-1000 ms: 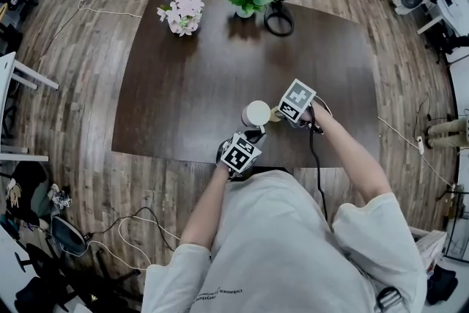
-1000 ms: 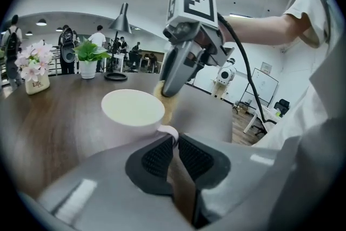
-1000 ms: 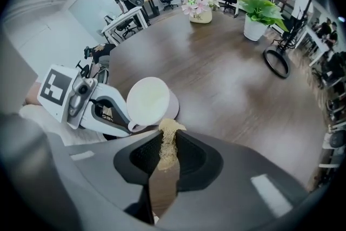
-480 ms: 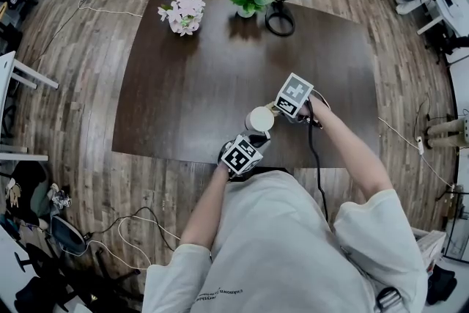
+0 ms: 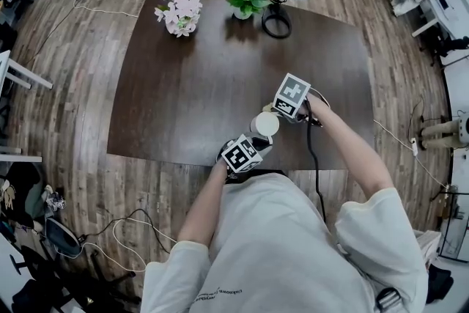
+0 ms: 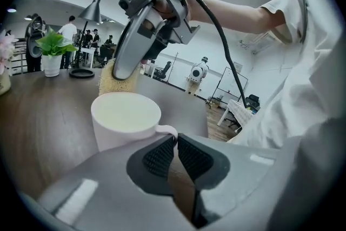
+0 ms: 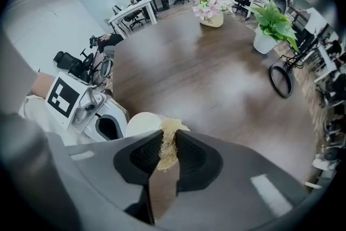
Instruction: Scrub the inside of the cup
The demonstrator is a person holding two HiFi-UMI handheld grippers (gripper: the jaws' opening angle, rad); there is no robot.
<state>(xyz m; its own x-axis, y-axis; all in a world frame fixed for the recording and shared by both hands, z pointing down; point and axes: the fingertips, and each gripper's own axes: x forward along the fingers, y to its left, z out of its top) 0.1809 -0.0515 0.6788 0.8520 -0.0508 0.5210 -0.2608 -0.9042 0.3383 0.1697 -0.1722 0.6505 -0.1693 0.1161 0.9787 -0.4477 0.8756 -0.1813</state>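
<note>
Cup (image 6: 125, 116) near the table (image 5: 190, 84) front edge, its handle (image 6: 164, 130) pinched by the left gripper (image 6: 176, 155), jaws nearly together. Right gripper (image 7: 162, 155) clamped on a sponge (image 7: 168, 140) just outside the rim. Hard scrubbing could twist the cup off that thin hold.

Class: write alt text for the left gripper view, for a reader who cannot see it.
The left gripper is shut on the handle of a white cup, with a dark wooden table behind it. The right gripper hangs above, holding a yellow sponge at the cup's far rim.
</note>
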